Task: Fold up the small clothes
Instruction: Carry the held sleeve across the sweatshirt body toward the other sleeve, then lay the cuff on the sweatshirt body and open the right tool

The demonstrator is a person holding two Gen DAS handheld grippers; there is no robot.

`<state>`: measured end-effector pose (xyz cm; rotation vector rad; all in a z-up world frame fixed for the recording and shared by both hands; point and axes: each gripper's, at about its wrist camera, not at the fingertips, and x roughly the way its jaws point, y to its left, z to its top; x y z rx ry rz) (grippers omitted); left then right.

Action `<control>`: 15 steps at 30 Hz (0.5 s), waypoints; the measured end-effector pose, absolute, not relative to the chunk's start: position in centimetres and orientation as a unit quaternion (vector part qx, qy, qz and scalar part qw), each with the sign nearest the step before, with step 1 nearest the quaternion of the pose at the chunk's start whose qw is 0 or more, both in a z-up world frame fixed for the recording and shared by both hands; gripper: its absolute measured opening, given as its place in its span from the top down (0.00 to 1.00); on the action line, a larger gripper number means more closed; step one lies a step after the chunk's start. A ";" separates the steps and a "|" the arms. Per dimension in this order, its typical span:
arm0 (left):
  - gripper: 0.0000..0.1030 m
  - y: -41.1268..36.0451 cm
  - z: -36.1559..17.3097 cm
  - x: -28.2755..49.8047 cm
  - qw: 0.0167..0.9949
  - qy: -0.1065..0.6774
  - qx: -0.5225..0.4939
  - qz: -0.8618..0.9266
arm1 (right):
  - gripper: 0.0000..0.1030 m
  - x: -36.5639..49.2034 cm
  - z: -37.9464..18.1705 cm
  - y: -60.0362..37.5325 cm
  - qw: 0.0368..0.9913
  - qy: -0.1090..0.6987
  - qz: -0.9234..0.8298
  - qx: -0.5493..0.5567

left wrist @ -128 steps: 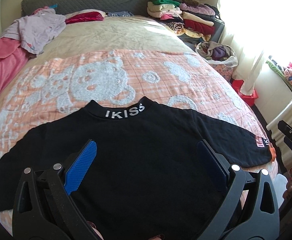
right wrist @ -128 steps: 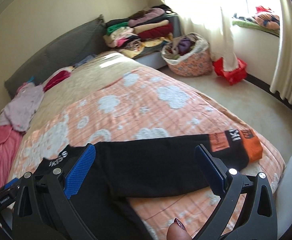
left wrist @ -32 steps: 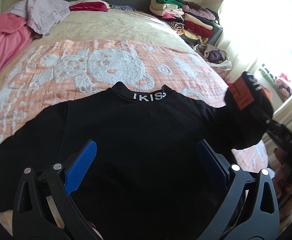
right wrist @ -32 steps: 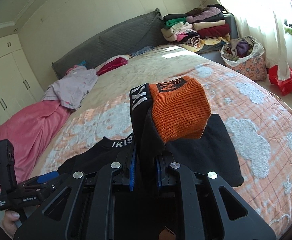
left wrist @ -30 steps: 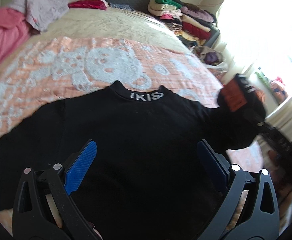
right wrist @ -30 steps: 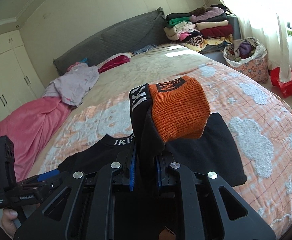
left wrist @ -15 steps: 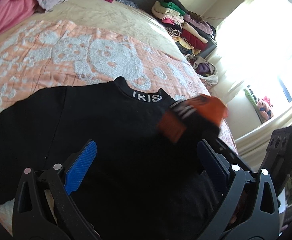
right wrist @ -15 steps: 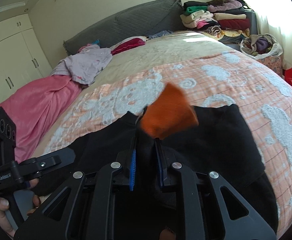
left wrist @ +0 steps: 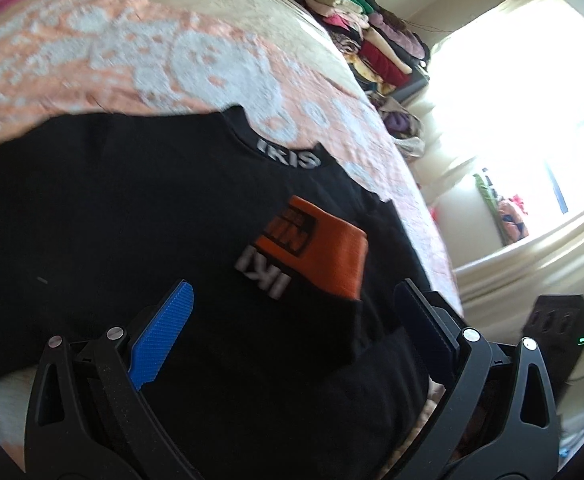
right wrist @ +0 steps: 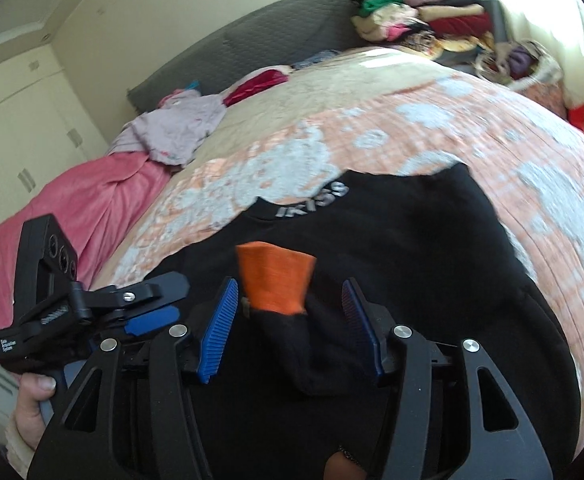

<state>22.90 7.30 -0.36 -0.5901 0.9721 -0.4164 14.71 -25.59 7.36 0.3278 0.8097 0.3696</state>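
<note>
Sleeve [right wrist: 288, 336] with its orange cuff [right wrist: 275, 280] lies folded across the black sweater [left wrist: 112, 208] on the bed [right wrist: 451, 128]. Right gripper [right wrist: 290, 328] is opening, pads clear of the sleeve between them; left gripper [left wrist: 292, 332] hangs wide apart, empty.

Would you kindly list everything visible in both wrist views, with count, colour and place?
Sweatshirt: one, black, spread on the bed, near edge.
Sleeve cuff: one, orange, folded onto the sweatshirt's chest, between the right gripper's pads.
Quilt: one, peach with white shapes, covering the bed.
Blanket: one, pink, bed's left side.
Garment: one, lilac, crumpled by the headboard.
Headboard: one, grey, far end.
Clothes stack: one, mixed colours, beside the bed.
Basket: one, patterned, on the floor.
Left gripper: black with blue pads, open over the sweatshirt.
Right gripper: same, opening, pads clear of the cuff.
Hand: one, holding the left gripper.
</note>
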 end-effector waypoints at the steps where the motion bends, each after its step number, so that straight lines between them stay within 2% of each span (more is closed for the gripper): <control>1: 0.08 6.9 -0.3 22.8 0.822 0.456 -0.277 -0.201 | 0.49 14.6 7.1 -26.5 0.890 0.392 0.164 0.167; 4: 0.08 5.5 0.0 22.6 0.822 0.455 -0.265 -0.217 | 0.47 14.8 6.5 -27.3 0.894 0.395 0.137 0.162; 10: 0.08 6.1 -0.3 22.6 0.822 0.458 -0.274 -0.201 | 0.47 17.0 3.5 -23.1 0.890 0.434 0.135 0.031; 15: 0.08 8.2 -0.9 22.8 0.812 0.466 -0.299 -0.187 | 0.47 15.5 2.6 -21.1 0.879 0.433 0.200 0.027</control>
